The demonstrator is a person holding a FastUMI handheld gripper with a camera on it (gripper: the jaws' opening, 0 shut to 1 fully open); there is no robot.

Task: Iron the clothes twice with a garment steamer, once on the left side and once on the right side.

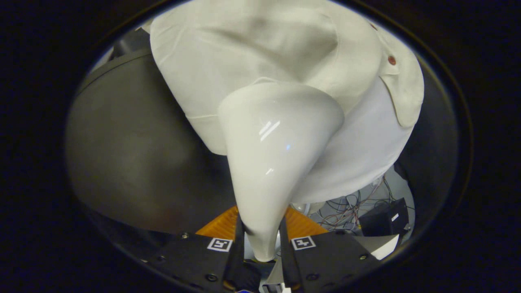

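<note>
The narrow handle end of a white garment steamer (276, 162) is pinched between both fingers of the claw (262, 244). Just ahead, its wide head is pressed against a white shirt (244, 61), whose collar with a reddish button (391, 60) hangs beyond. Tangled wires (350, 207) are seen below the shirt.

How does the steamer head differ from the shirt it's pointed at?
The steamer head is glossy and hard, with sharp highlights; the shirt is matte cloth with soft folds. The steamer head is a smooth funnel narrowing down to where both fingers of the gripper press on it; the shirt hangs broad beyond it, with a collar and a red button. Both are white.
</note>
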